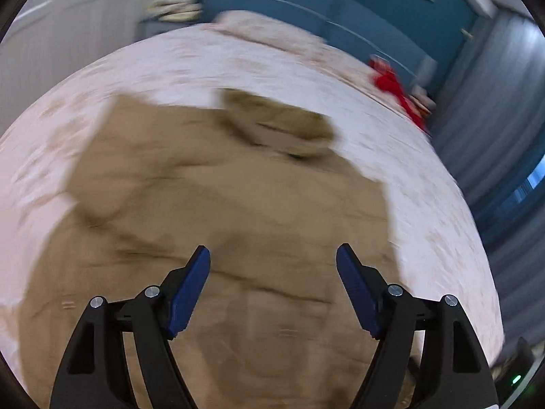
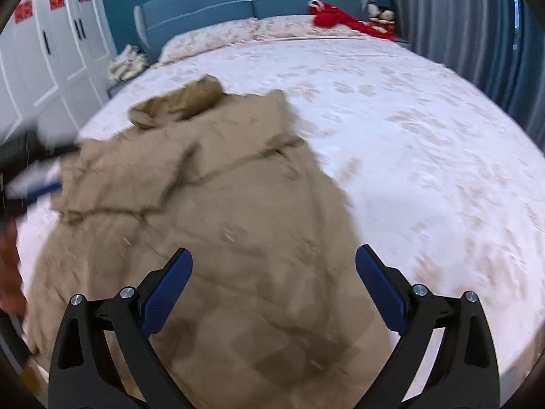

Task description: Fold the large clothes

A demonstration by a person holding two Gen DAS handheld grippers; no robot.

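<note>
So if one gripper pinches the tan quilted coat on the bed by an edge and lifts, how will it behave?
The tan quilted coat would likely sag and drape rather than hold shape: it lies creased, a sleeve folded over its body. Its padded look suggests bulk, probably light for its size. On the pale floral bedspread it may drag and bunch instead of sliding flat.

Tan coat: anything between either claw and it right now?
Nothing visible. The tan coat lies spread on the bed, directly below both open, empty claws: left claw, right claw. The red garment sits far off by the headboard.
</note>
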